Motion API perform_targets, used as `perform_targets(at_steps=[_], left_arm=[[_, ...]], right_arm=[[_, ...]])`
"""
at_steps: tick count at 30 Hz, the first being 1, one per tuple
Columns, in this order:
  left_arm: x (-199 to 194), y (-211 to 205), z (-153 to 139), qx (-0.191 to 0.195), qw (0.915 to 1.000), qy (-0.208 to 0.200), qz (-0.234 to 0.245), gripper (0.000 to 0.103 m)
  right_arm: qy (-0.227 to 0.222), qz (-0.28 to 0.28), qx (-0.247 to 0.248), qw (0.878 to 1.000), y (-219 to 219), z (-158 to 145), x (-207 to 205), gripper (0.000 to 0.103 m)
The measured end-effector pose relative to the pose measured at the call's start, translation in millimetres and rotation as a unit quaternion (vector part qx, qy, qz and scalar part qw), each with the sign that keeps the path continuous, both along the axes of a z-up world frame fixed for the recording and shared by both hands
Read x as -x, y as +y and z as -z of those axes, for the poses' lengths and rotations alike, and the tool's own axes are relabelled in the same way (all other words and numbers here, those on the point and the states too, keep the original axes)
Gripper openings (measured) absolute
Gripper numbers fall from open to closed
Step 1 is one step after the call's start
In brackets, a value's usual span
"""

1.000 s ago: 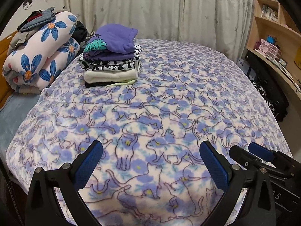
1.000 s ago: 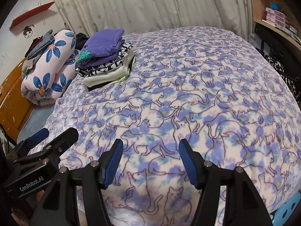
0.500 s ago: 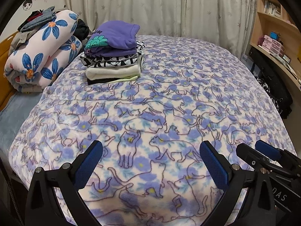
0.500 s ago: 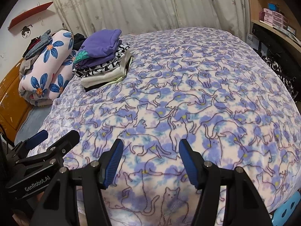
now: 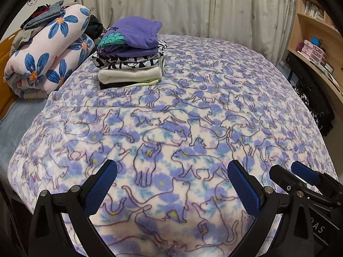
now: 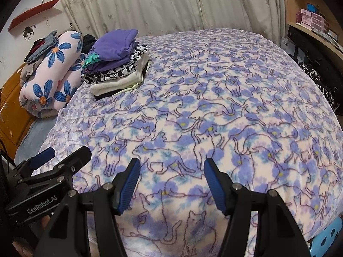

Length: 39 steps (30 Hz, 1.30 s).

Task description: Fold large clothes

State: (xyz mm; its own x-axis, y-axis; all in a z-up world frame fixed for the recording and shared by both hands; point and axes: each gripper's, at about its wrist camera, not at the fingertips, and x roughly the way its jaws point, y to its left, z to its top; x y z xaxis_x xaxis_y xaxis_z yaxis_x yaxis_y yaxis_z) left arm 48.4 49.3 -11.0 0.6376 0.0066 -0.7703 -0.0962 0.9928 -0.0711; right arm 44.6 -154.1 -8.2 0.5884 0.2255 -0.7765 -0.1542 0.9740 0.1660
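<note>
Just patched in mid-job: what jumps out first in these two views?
The cat-print blanket covering the whole bed. At its far left corner sits a stack of folded clothes, purple top uppermost, beside a rolled flower quilt. Both grippers, left and right, hang open and empty over the near edge.

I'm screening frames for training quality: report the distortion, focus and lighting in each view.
Left wrist view: strong fisheye bulge, dark corner vignette; the cat-print fleece blanket and the stack of folded clothes are sharp, under even, soft indoor light. Right wrist view: same bulge and vignette, no motion blur, no glare on the pale curtain.
</note>
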Motion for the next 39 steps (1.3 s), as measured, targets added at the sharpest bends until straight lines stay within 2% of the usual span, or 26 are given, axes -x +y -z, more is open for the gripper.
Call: perform_targets(at_steps=[39], left_arm=[[-4.5,3.4,8.8,-0.009,0.9998,0.013,0.011,0.102]], right_arm=[[0.007,0.002,0.006,1.000,-5.0,8.4,-1.3,0.062]])
